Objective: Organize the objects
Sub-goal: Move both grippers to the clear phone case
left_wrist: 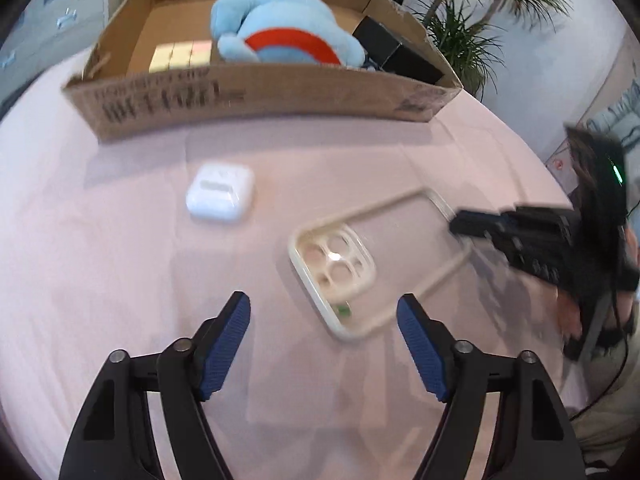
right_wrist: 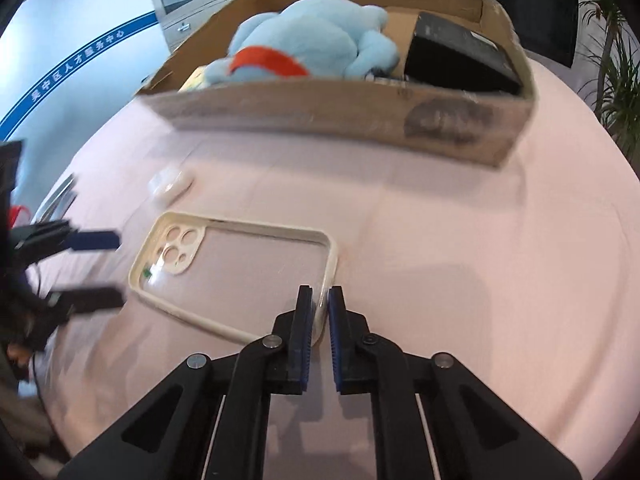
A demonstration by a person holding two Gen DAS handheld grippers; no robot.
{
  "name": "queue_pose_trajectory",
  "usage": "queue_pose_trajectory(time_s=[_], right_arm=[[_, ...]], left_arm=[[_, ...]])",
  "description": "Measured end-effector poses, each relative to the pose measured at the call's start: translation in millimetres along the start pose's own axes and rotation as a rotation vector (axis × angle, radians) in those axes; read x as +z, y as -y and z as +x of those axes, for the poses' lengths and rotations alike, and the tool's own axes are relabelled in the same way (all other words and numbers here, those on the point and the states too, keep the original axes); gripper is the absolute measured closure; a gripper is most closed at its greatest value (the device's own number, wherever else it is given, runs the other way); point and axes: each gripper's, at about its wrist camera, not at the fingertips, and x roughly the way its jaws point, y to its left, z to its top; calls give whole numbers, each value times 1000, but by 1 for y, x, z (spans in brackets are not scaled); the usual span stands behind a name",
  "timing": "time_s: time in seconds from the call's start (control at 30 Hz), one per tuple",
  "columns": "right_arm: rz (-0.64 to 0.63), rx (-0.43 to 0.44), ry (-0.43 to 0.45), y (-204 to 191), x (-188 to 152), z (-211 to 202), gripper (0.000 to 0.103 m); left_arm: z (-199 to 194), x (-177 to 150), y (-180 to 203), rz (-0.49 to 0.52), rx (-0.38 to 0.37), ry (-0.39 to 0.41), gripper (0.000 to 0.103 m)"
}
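Right gripper point(right_wrist: 320, 300) clamped on near corner of phone case point(right_wrist: 236, 272) lying flat on tablecloth point(right_wrist: 460, 248); long axis points toward left gripper point(left_wrist: 324, 312), jaws wide, empty; box point(right_wrist: 360, 120) beyond.

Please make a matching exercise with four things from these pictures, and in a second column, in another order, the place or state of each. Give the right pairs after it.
Things:
1. plush toy
2. earbud case
3. phone case
4. left gripper

Places or states:
a. open, empty, above the pink cloth
b. inside the cardboard box
c. its rim pinched by the right gripper
d. alone on the pink cloth, in front of the box

Pairs: 1-b, 2-d, 3-c, 4-a
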Motion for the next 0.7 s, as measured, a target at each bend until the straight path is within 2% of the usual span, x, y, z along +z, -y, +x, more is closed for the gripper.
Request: queue_pose_trajectory(time_s=[0.07,0.1,0.17,0.2,0.27,0.43,0.5,0.7], right_arm=[[-20,-23,0,-11,-19,-11,96],[-26,-31,2,-16,-26,-14,94],[-22,-43,5,-27,-39,-19,94],[-23,-51,8,-29,-42,-20,93],[-7,-62,21,-35,-45,-19,88],[33,-69,31,-34,-38,-18,78],[29,-67,36,-34,-39,-19,71],[62,-71,62,-32,-40,-19,71]], left_arm=[[1,-5,5,-2,6,-16,42],[2,-7,8,3,16,-30,53],[4,-10,14,24,63,-50,65],[4,-10,16,31,78,-58,76],[3,-10,16,19,72,-72,85],[3,-11,17,3,91,-80,88],[3,-11,16,-11,91,-74,88],[1,-21,28,21,176,-4,86]])
